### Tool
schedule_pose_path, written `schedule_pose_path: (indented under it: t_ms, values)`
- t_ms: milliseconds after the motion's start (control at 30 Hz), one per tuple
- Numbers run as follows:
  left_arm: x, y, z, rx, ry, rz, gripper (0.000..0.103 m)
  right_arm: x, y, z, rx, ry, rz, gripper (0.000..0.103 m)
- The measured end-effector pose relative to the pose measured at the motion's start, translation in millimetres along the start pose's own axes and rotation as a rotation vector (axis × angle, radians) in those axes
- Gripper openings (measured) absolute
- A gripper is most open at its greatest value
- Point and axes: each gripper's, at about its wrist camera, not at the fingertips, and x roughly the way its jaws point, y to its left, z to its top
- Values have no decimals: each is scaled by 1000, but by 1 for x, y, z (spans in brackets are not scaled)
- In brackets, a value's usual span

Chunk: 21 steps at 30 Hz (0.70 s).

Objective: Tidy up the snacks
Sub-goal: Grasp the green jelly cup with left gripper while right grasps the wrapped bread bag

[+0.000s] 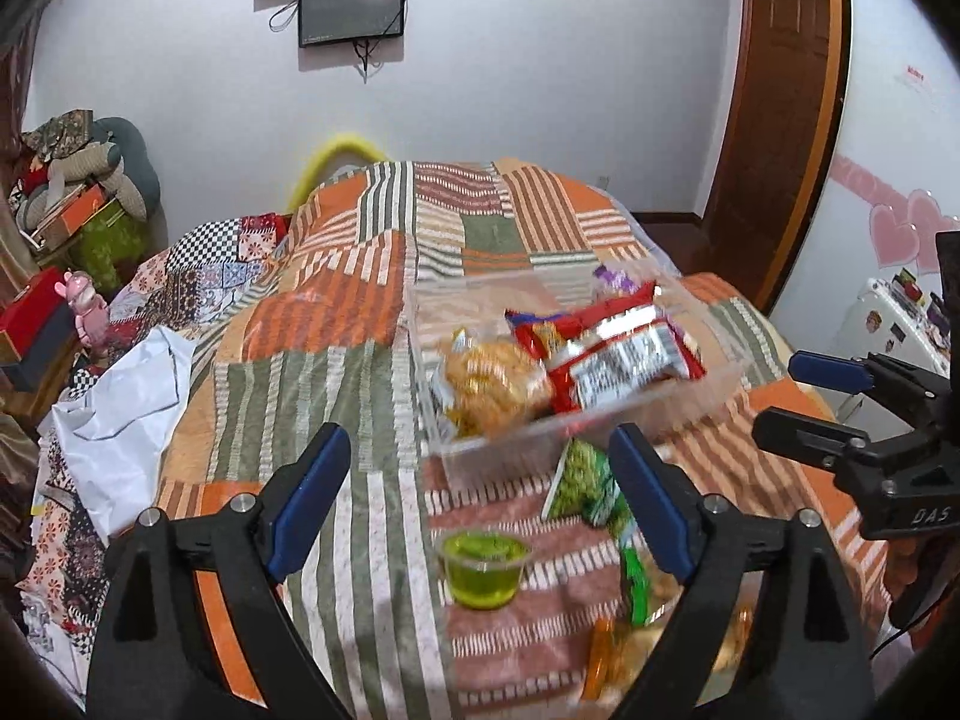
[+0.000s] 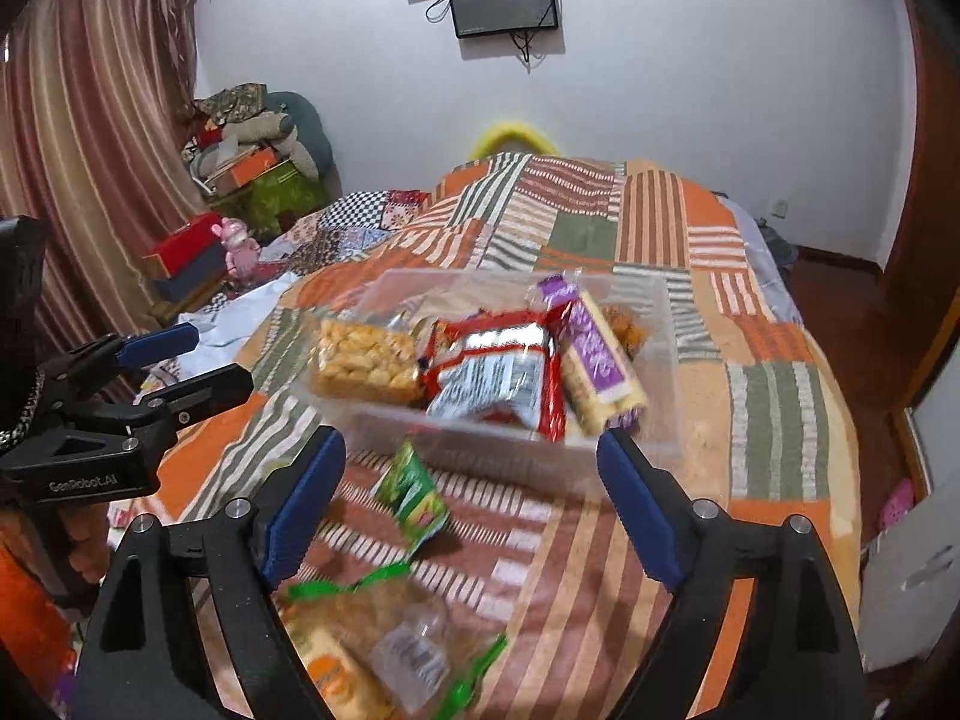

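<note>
Both claws hang over the bed with nothing between their fingers: my left claw (image 1: 480,501) has its blue pads spread wide, and my right claw (image 2: 471,504) is spread just as wide. On the striped patchwork bedspread (image 1: 336,372) ahead of me sits a clear plastic container (image 2: 654,300) holding several snacks: a red and silver packet (image 2: 498,381) in the middle, a clear bag of golden puffed pieces (image 2: 367,360) on its left side in the right wrist view, and a purple-wrapped biscuit pack (image 2: 597,363) leaning on its right. Just in front of the container, on the bedspread, lies a small green snack packet (image 2: 414,495), tilted; I cannot tell whether it touches the container wall. Through the left wrist camera I see a small cup of green jelly (image 1: 483,567) standing upright between the left fingers' line of sight, apart from the container and near the green packet. Closer to me lie more loose snacks, a blurred clear bag with green trim (image 2: 384,636) and an orange-marked packet (image 2: 336,675), too smeared to read. Off the bed's left edge I see white crumpled cloth (image 1: 126,402), and a dark screen (image 1: 351,7) is mounted on the far wall.
</note>
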Motion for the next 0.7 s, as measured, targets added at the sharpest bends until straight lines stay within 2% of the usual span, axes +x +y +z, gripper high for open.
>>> schedule_pose_path:
  t_ms: [333,567,700]
  values:
    - [11,4,-50,-23,110,12,89,7,11,-40,0,101,71,85]
    - [32,7,-74,-62,185,-5,89,30,11,-66,28,201,83,85]
    - [46,8,-82,-76,223,-5,89,39,8,-70,38,227,73,85]
